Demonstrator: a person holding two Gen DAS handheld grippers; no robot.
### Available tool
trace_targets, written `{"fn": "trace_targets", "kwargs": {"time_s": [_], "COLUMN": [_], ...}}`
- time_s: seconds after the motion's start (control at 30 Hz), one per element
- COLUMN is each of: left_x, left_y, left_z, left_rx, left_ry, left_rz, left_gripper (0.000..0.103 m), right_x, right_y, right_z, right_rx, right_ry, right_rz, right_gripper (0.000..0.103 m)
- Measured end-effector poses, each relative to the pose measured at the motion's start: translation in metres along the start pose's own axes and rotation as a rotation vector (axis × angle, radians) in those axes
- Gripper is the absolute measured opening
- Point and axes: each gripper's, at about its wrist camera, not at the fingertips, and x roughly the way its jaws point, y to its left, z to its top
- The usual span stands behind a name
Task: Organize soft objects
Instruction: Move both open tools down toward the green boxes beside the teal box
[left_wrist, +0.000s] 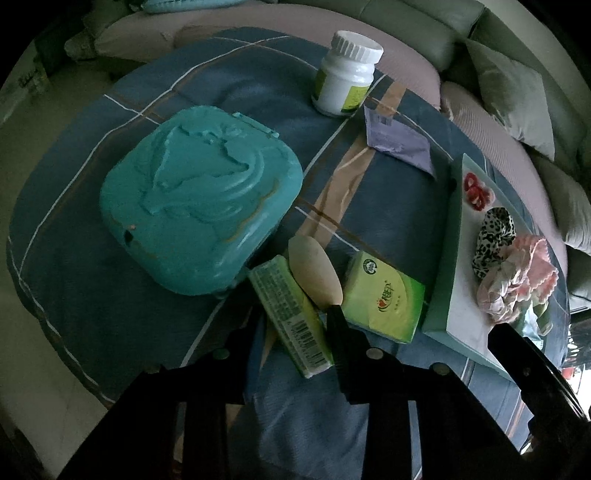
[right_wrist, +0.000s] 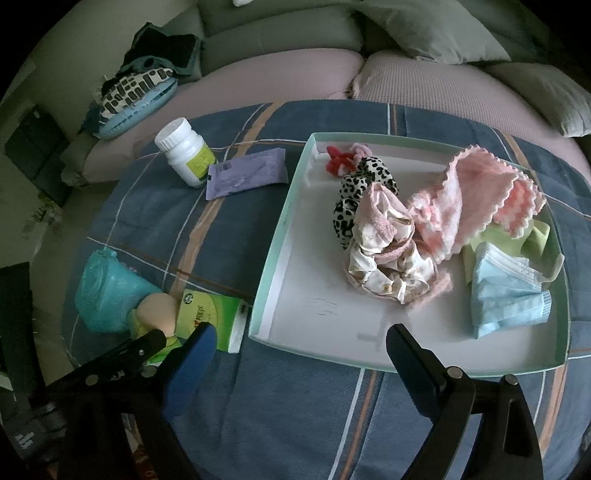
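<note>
Just ahead of left claw (left_wrist: 291, 314): tissue pack (left_wrist: 290, 315), long axis along the fingers, between spread, unclenched jaws. Right claw (right_wrist: 299, 339), likewise agape, empty, hovering over tray (right_wrist: 280, 229) edge.

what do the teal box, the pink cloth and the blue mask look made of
Teal box: hard moulded plastic, judging by the raised relief on its lid and its slight sheen. Pink cloth: fluffy, towel-like fabric with a scalloped stitched edge. Blue mask: thin pleated material, probably non-woven, matte.
</note>
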Motion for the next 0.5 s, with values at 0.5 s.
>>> {"fn": "trace_targets", "kwargs": {"time_s": [0.5], "left_x": [0.004], "left_y": [0.013], "left_z": [-0.002], "left_rx": [-0.07], "left_ry": [0.031], "left_rz": [-0.066], "left_gripper": [0.03], "right_x": [0.001], "right_y": [0.009], "right_z": [-0.001], "right_rx": [-0.06], "right_ry": [-0.006], "right_rz": [0.0], "right_gripper": [0.095]}}
